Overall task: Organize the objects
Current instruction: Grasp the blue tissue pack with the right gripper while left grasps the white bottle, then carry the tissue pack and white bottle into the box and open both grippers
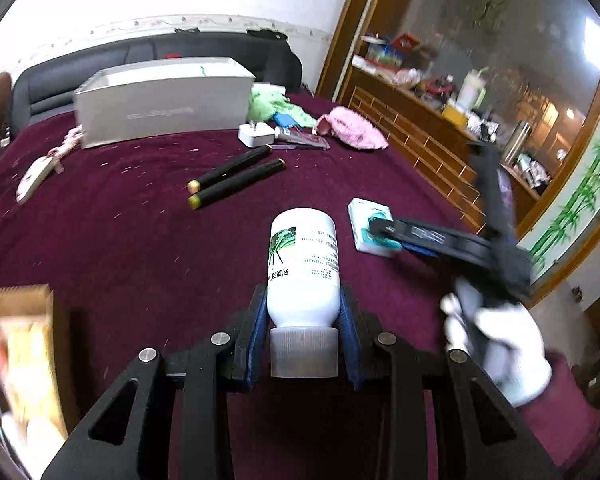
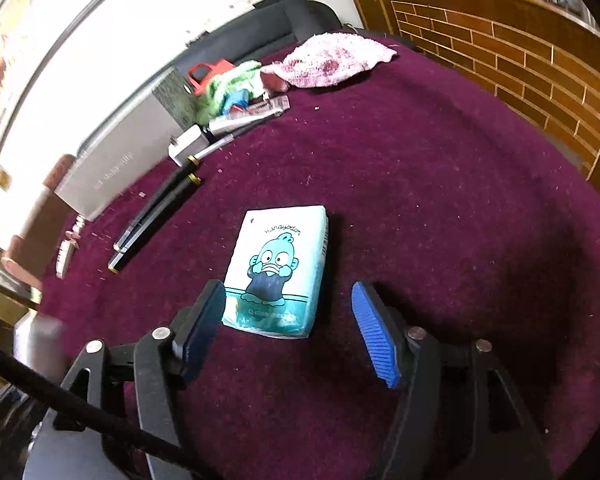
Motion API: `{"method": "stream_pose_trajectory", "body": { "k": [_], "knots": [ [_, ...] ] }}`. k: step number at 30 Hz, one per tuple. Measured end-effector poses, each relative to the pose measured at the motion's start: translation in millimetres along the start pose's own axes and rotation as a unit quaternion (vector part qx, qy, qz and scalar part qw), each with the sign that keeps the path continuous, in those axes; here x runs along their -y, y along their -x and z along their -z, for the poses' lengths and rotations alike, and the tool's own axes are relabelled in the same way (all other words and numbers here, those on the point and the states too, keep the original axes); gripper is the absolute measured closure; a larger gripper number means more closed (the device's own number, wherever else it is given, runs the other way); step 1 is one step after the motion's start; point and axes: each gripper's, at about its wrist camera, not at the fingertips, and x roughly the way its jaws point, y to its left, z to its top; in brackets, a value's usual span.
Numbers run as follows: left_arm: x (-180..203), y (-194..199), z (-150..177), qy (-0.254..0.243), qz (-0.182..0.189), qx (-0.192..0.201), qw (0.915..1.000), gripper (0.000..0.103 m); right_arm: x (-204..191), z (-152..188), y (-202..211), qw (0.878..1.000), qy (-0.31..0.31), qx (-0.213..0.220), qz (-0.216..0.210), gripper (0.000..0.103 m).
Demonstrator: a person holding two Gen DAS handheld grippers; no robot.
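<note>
My left gripper is shut on a white bottle with a clear cap, held above the maroon bedspread. My right gripper is open, its blue pads on either side of the near end of a teal-and-white tissue pack with a cartoon fish. The pack lies flat on the bedspread. In the left wrist view the right gripper hovers over the same pack, held by a white-gloved hand.
Two black pens lie mid-bed, with a grey box, white charger, green cloth and pink cloth behind. An open cardboard box is at left. A wooden cabinet lines the right.
</note>
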Motion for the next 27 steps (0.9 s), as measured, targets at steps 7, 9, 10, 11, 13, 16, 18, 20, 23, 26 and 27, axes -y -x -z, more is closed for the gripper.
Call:
{"method": "stream_pose_trajectory", "body": {
  "k": [7, 9, 10, 11, 13, 16, 18, 20, 23, 26, 27],
  "knots": [
    [-23.5, 42.5, 34.5, 0.03, -0.007, 0.021, 0.9993, 0.074, -50.6, 0.9, -34.9, 0.985, 0.107, -0.024, 0.135, 0.031],
    [-35.5, 54.3, 44.8, 0.043, -0.015, 0.025, 0.9987, 0.074, -53.8, 0.3, -34.9, 0.985, 0.109, -0.024, 0.132, 0.042],
    [-40.9, 60.5, 50.5, 0.049, -0.019, 0.028, 0.9982, 0.074, -53.8, -0.2, -33.9, 0.985, 0.108, -0.027, 0.13, 0.051],
    [-47.1, 65.9, 54.5, 0.057, -0.022, 0.032, 0.9976, 0.074, -53.2, -0.3, -32.7, 0.986, 0.107, -0.031, 0.127, 0.053],
    [-59.7, 77.7, 63.6, 0.073, -0.024, 0.037, 0.9964, 0.074, -48.4, 0.8, -28.6, 0.988, 0.099, -0.036, 0.116, 0.056],
    [-77.1, 96.2, 75.4, 0.092, -0.038, 0.051, 0.9937, 0.074, -38.5, 4.2, -18.5, 0.993, 0.07, -0.043, 0.086, 0.057],
    [-88.1, 109.6, 83.0, 0.106, -0.044, 0.063, 0.9914, 0.074, -37.2, 9.0, -7.4, 0.994, 0.063, -0.039, 0.075, 0.057],
    [-95.3, 119.8, 89.4, 0.114, -0.052, 0.071, 0.9896, 0.074, -40.2, 17.3, 8.4, 0.996, 0.062, -0.032, 0.058, 0.057],
    [-105.9, 136.3, 100.0, 0.128, -0.068, 0.085, 0.9859, 0.074, -50.4, 28.8, 29.0, 0.997, 0.061, -0.025, 0.025, 0.057],
    [-116.4, 154.2, 111.8, 0.142, -0.083, 0.099, 0.9813, 0.074, -70.3, 39.8, 49.4, 0.997, 0.071, -0.017, -0.018, 0.057],
    [-119.3, 161.7, 115.6, 0.147, -0.091, 0.105, 0.9792, 0.074, -78.7, 42.8, 53.9, 0.996, 0.077, -0.016, -0.031, 0.057]
  ]
}}
